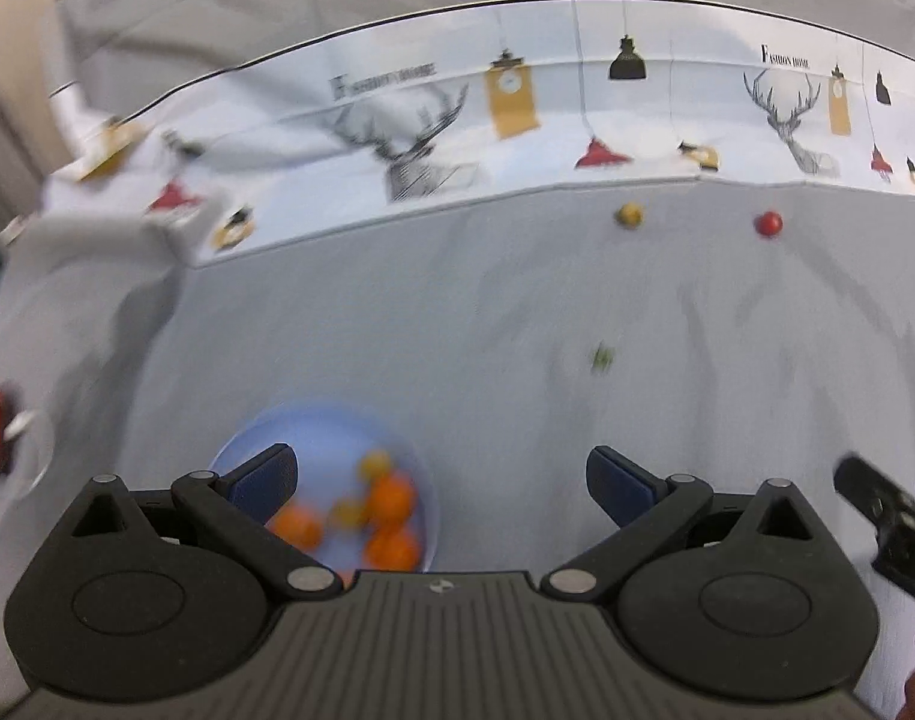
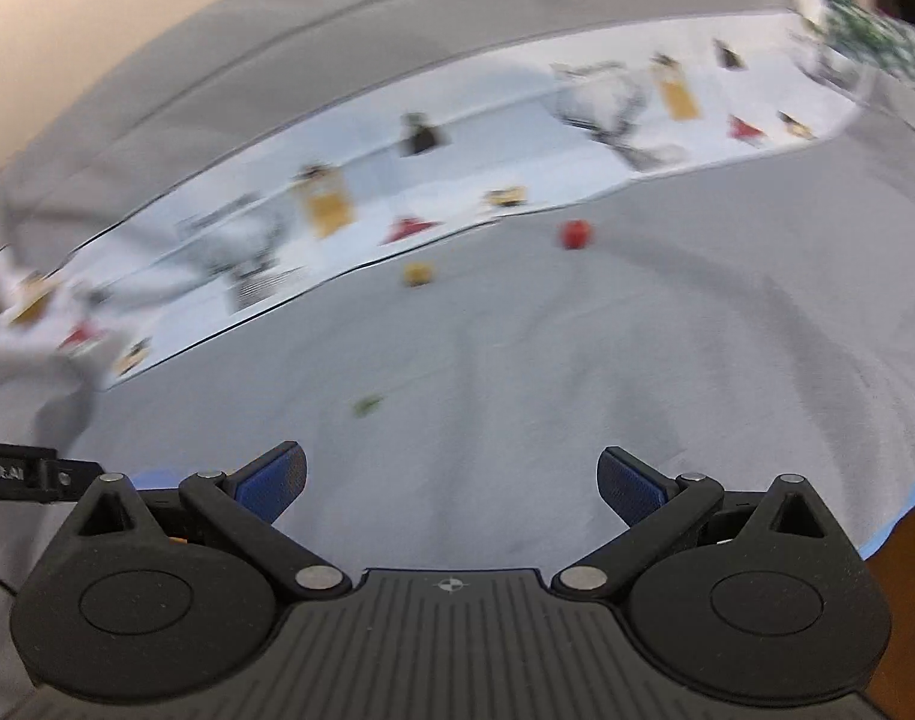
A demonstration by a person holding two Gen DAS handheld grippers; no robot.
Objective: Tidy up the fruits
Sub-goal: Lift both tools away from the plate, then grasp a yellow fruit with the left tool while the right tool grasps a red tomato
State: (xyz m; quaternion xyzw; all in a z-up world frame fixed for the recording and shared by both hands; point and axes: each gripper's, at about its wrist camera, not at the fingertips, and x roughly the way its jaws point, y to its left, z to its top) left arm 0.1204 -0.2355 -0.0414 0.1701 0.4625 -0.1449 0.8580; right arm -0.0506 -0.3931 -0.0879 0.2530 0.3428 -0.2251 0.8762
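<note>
Orange and yellow fruits (image 1: 391,501) fill the blue bowl (image 1: 241,450); yellow (image 1: 629,215), red (image 1: 768,224) and green (image 1: 601,357) fruits lie apart.

A grey bed (image 1: 397,330) carries a blue bowl (image 1: 235,456), yellow fruit (image 1: 629,215), red fruit (image 1: 768,223) and a small green bit (image 1: 601,357).

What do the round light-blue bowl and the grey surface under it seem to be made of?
Round light-blue bowl: probably smooth plastic, judging by its even colour; blur hides the finish. Grey surface: matte woven fabric, with soft creases and folds.

Soft even light, heavy motion blur esp. right view, prob. fisheye-bent edges.
</note>
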